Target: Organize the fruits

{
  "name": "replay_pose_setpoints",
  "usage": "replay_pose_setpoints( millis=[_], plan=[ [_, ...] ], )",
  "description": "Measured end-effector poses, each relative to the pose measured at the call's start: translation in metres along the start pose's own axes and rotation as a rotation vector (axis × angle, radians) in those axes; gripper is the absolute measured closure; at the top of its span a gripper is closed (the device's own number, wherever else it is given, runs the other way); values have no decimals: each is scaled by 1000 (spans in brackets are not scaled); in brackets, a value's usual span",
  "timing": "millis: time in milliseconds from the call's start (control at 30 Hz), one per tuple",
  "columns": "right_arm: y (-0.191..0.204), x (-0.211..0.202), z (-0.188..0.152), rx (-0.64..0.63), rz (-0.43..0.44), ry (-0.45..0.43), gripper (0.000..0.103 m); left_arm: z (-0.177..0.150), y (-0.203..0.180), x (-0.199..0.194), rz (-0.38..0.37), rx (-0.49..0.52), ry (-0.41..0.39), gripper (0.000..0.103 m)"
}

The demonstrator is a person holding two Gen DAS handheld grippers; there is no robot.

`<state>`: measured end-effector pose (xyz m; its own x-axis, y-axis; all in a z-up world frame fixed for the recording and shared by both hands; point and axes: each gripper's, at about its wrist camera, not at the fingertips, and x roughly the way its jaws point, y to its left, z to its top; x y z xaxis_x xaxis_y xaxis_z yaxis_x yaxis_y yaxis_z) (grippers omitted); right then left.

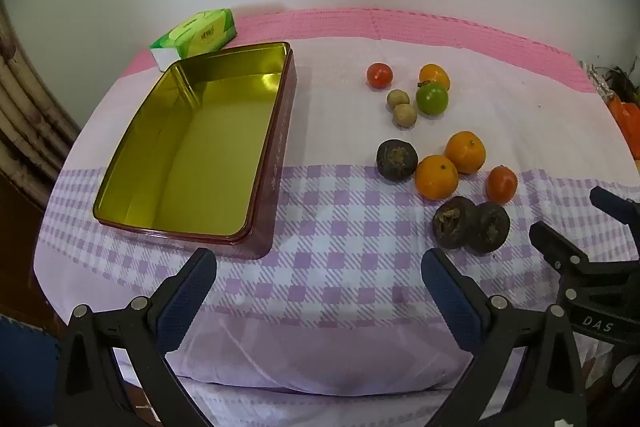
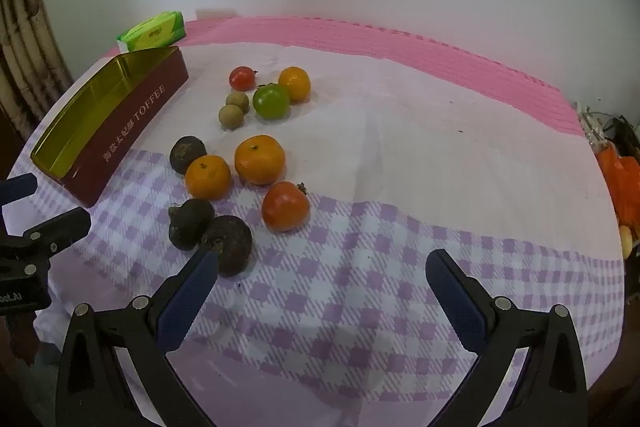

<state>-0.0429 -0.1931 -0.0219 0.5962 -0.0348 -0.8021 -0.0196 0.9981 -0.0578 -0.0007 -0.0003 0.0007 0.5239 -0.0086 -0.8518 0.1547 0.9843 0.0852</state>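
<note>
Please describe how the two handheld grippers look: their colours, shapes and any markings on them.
Both look alike. The left gripper and the right gripper have black angular arms with silver round rivets, and jaws faced with dark blue textured pads. White lettering "DAS" is printed on the right gripper's black body in the left wrist view. No cables or sleeves show.

Maroon tin (image 1: 280, 147) with gold inside; lilac-checked, pink-edged cloth (image 1: 340, 267); 3 orange, 2 red, 1 green (image 1: 431, 98), 3 dark-brown fruits; green tissue pack (image 1: 196, 33).
</note>
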Motion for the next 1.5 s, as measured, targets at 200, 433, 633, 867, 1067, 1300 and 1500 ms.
replay_pose_setpoints(
  millis=[200, 433, 633, 867, 1067, 1300, 1500],
  plan=[
    [2, -4, 2, 10, 9, 4, 0, -2, -14, -5, -5, 6, -9, 1],
    [2, -4, -1, 4, 11, 8, 0, -2, 8, 2, -37, -30, 14, 1],
    [3, -1, -2, 5, 13, 13, 0, -2, 8, 2, -27, -35, 10, 2],
    [2, 3, -2, 5, 13, 17, 0, -2, 6, -3, 1, -19, -10, 2],
    [3, 2, -1, 5, 12, 18, 0, 0, 4, -4, -12, -10, -17, 2],
    [4, 3, -2, 4, 15, 20, 0, -1, 2, -4, -9, 1, -2, 2],
    [5, 3, -2, 2, 14, 21, 0, -2, 2, -3, 7, 5, 6, 2]
  ],
)
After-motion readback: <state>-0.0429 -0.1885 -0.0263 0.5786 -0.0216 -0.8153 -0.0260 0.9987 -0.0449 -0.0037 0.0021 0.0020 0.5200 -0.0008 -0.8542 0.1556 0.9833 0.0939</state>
